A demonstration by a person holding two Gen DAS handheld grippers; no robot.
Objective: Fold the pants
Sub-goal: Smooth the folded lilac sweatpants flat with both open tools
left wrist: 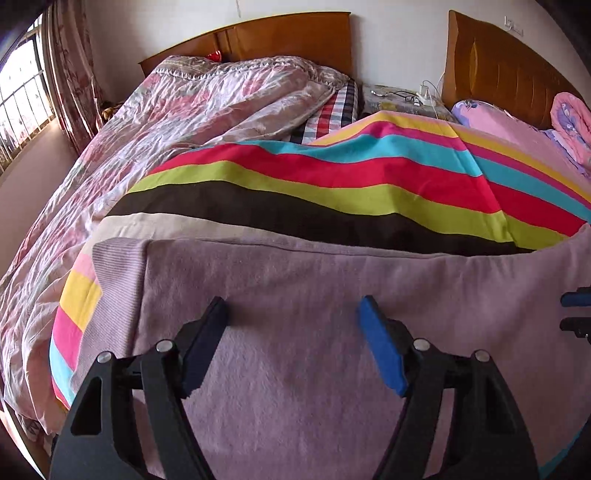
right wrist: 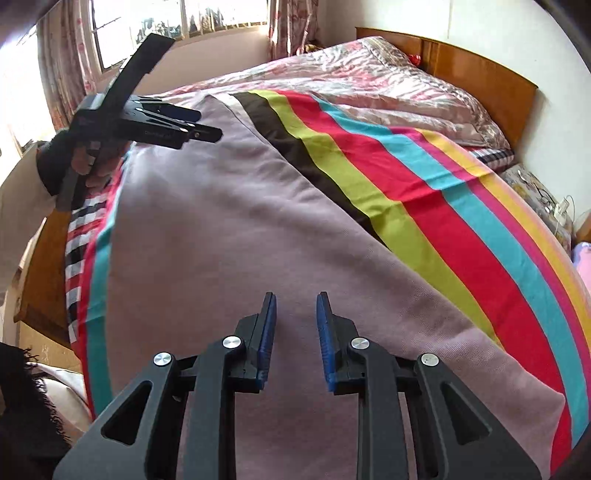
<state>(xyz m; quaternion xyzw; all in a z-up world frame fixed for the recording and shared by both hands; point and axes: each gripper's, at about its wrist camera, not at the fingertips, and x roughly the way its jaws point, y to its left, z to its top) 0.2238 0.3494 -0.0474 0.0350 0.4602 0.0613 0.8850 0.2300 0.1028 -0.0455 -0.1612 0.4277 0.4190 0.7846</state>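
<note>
The mauve pants [left wrist: 295,295] lie spread flat on a bed over a multicoloured striped sheet [left wrist: 332,173]; they also fill the right wrist view [right wrist: 229,240]. My left gripper [left wrist: 293,314] hovers just above the pants near their left ribbed end, jaws wide open and empty. It also shows in the right wrist view [right wrist: 207,125], held in a hand at the far end of the pants. My right gripper [right wrist: 295,310] is above the pants, jaws open a small gap, empty. Its fingertips [left wrist: 570,299] show at the right edge of the left wrist view.
A pink floral quilt [left wrist: 166,122] covers the neighbouring bed to the left. Wooden headboards [left wrist: 280,37] stand against the wall. A bedside table [left wrist: 402,98] holds cables and glasses. Pink bedding [left wrist: 517,125] lies at the right. A curtained window [right wrist: 177,33] is behind.
</note>
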